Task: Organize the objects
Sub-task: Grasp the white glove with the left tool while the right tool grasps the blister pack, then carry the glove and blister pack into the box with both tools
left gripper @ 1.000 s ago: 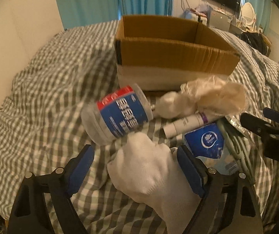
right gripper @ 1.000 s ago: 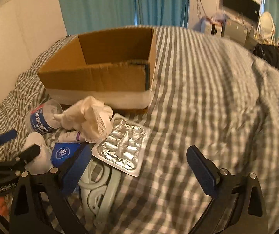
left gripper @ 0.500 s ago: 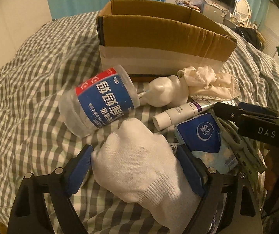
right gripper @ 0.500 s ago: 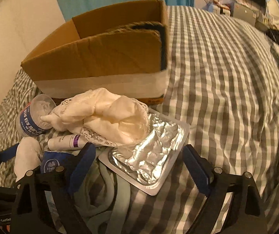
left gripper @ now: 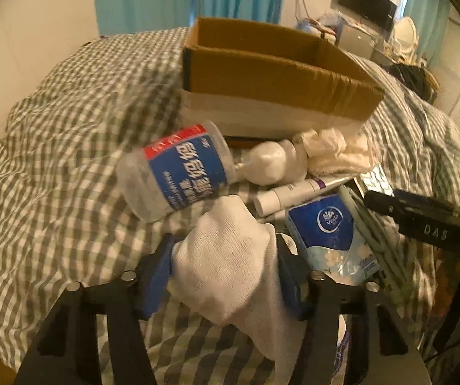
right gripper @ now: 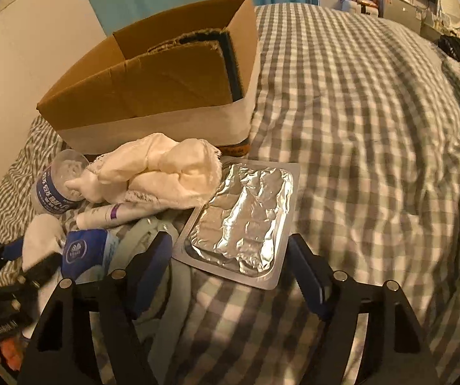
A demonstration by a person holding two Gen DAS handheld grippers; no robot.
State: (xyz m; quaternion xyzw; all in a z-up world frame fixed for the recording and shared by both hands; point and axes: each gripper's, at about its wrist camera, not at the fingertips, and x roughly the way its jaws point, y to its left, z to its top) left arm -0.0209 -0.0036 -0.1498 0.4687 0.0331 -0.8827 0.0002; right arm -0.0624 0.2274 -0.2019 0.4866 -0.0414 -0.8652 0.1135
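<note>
The left gripper (left gripper: 225, 269) was closed on the white sock (left gripper: 230, 256), which should rise clear toward the cardboard box (left gripper: 271, 77) at 12 o'clock, while the right gripper (right gripper: 230, 263) stood wide open and empty around the foil pack (right gripper: 246, 218).

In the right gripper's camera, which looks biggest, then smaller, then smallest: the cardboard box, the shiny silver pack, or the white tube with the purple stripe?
1. cardboard box, biggest, even though it sits farthest back.
2. silver foil pack, nearer the camera, so it may look oversized.
3. white tube, clearly smallest.

Both wrist views sit low and close over the bed (right gripper: 374, 112), facing the cardboard box (left gripper: 271, 73) at upper centre; both share the clutter pile before it.
</note>
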